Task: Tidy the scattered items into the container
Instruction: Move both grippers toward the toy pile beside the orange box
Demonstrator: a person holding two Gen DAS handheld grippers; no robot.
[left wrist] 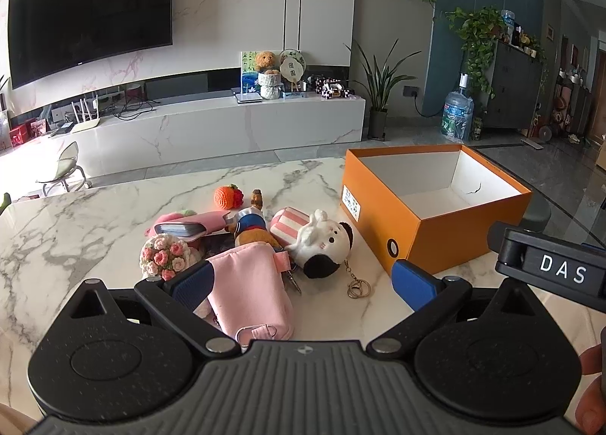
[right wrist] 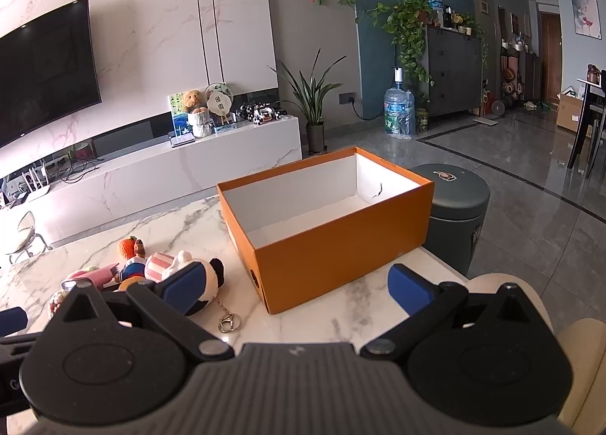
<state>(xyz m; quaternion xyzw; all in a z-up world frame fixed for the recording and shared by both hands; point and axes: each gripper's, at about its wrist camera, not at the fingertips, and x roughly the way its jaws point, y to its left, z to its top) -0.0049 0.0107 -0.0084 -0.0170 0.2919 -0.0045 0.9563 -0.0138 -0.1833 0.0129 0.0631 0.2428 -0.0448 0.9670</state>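
An open orange box [left wrist: 447, 230] with a white inside stands on the marble table [left wrist: 75, 222], right of a pile of small items: a pink pouch [left wrist: 250, 283], a black-and-white plush keychain [left wrist: 325, 241], a pink striped pouch [left wrist: 286, 224], a crocheted flower ball [left wrist: 164, 255], an orange knitted fruit [left wrist: 226, 195] and a pink card holder [left wrist: 189, 226]. My left gripper [left wrist: 303, 279] is open, its left finger beside the pink pouch. My right gripper [right wrist: 295, 283] is open in front of the box [right wrist: 325, 245], its left finger over the plush [right wrist: 212, 276].
A dark round bin [right wrist: 454, 215] stands just beyond the table's right end. A metal key ring [left wrist: 358, 287] lies between pile and box. A white TV bench [left wrist: 227, 124] and potted plant [left wrist: 378, 94] are across the floor.
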